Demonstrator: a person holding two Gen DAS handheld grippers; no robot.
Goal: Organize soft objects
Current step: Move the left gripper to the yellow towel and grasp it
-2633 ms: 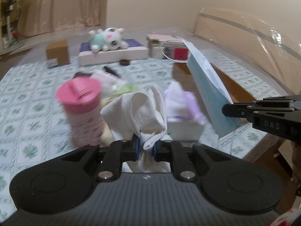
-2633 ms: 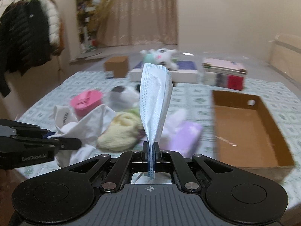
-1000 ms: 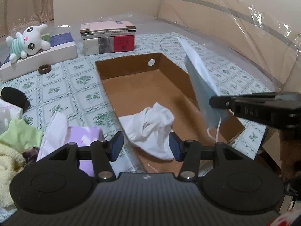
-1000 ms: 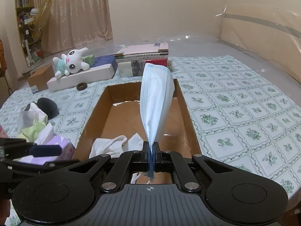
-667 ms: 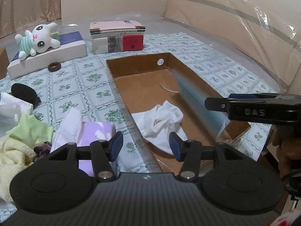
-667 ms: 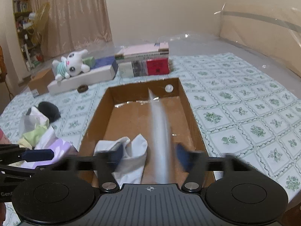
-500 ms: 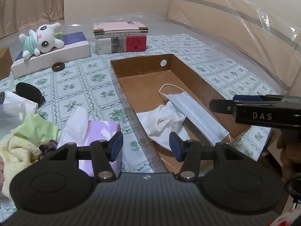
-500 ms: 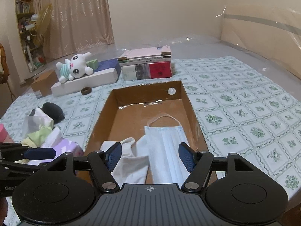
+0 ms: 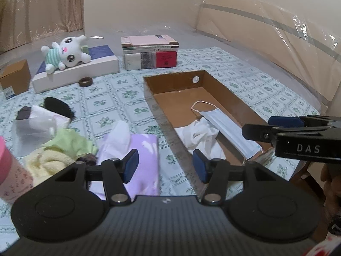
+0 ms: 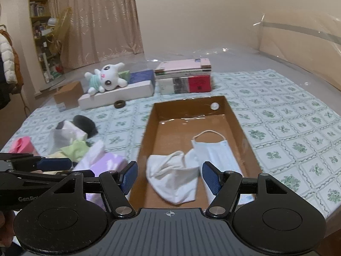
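Two grippers are hovering over a bed covered with a green-patterned sheet (image 10: 287, 128). The left gripper (image 9: 165, 166) is standing about half open with nothing between its blue pads; its jaws have just been opening a little further. The right gripper (image 10: 169, 178) is also gaping wide and empty, its jaws having just been opening.

One cardboard box (image 10: 238, 128) is lying near the bed's near edge, holding two soft items: one white cloth (image 10: 174, 179), crumpled at the near end, and one blue face mask (image 10: 217, 151), lying flat just beside it and overlapping its edge.

Left of the box, one loose pile is waiting on the sheet: one purple tissue pack (image 9: 140, 155), one green cloth (image 9: 70, 141), one yellow towel (image 9: 49, 164) and one black pad (image 9: 58, 106).

At the far edge are sitting one plush rabbit (image 9: 66, 52) on a white box (image 9: 85, 70), one stack of books (image 9: 150, 52) and one small carton (image 9: 13, 79).
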